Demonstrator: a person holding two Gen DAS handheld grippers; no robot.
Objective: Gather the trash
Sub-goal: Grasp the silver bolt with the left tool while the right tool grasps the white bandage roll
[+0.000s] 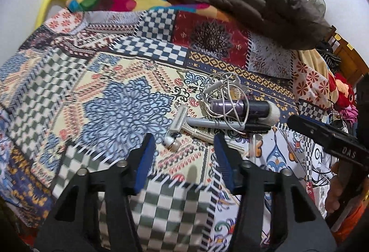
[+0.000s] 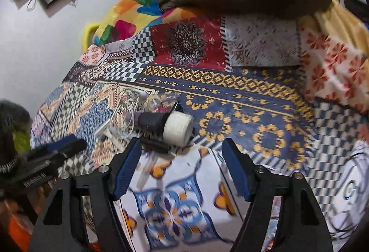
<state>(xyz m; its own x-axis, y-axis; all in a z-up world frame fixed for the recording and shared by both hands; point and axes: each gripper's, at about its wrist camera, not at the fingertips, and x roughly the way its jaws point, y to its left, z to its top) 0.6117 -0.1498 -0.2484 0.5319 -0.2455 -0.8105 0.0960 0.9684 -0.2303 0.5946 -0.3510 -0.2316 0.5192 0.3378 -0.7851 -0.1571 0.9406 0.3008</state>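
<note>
A big patchwork bedspread (image 1: 129, 100) covers the bed, one brown coat (image 1: 249, 1) at twelve o'clock. One small trash pile (image 1: 221, 109) lies mid-bed: one white yarn roll (image 2: 178, 128), light and soft, squeeze its sides; one white cord tangle (image 1: 221, 88), floppy; one razor (image 1: 177, 123), stiff. Left gripper (image 1: 184, 148) and right gripper (image 2: 182, 153) stand half wide, holding nothing.

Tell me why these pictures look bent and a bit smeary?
Left wrist view: the fisheye lens bows the patterned bedspread and darkens the corners; the razor and the near checks are smeared by motion. Right wrist view: same curving; the white spool and the tiled print below are blurred, while the dark fingers stay fairly sharp.
</note>
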